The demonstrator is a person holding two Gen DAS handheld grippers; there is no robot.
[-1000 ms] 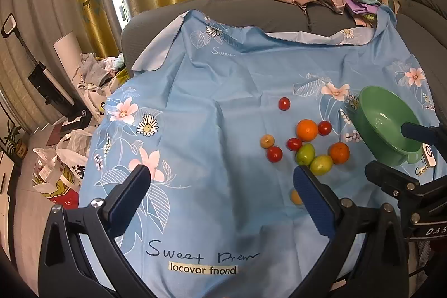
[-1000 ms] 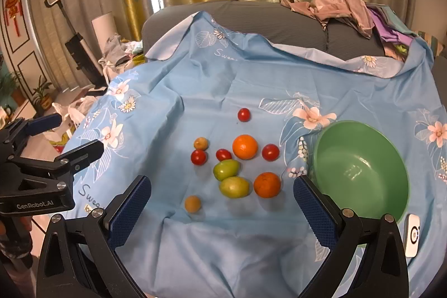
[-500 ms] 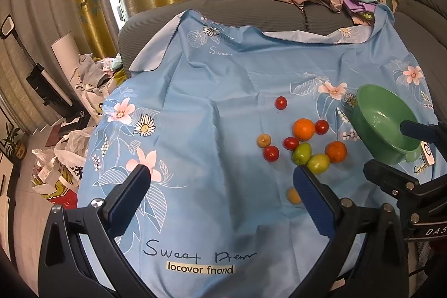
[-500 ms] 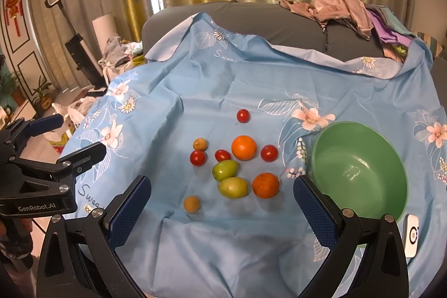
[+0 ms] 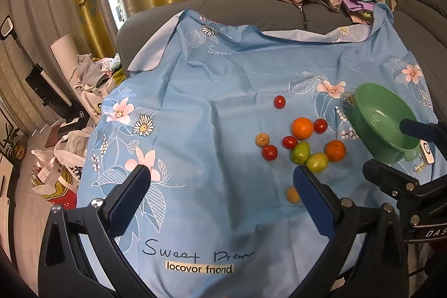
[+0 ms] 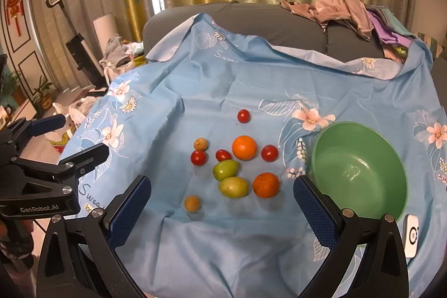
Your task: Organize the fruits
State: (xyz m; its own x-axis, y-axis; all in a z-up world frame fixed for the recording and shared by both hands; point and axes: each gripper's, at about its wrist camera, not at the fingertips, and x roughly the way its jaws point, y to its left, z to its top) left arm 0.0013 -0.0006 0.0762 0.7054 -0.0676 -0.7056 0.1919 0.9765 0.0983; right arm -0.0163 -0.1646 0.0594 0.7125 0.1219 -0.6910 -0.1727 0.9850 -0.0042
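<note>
Blue floral cloth [image 6: 195,256] on the sofa reads "Sweet Dream", "locovor fnond". On it: 4 cherry tomatoes [image 6: 198,157], 2 oranges [image 6: 244,147], 2 green fruits [image 6: 225,169], 2 small tan fruits [image 6: 192,203], beside 1 empty green bowl [image 6: 359,172]. My left gripper [image 5: 219,187], marked "GenRobot.AI", and right gripper [image 6: 222,197] both spread, holding nothing.

Fruits [image 6: 234,161] cluster on the cloth [image 6: 195,91] before me; bowl [image 6: 360,172] just right of them, clothes pile [image 6: 349,10] behind.

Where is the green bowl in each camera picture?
Left wrist view: the green bowl sits at the right edge, partly behind the other gripper.
Right wrist view: the green bowl sits right of centre, past the right finger.
Shared landmark: the bigger orange, just left of the bowl.
</note>
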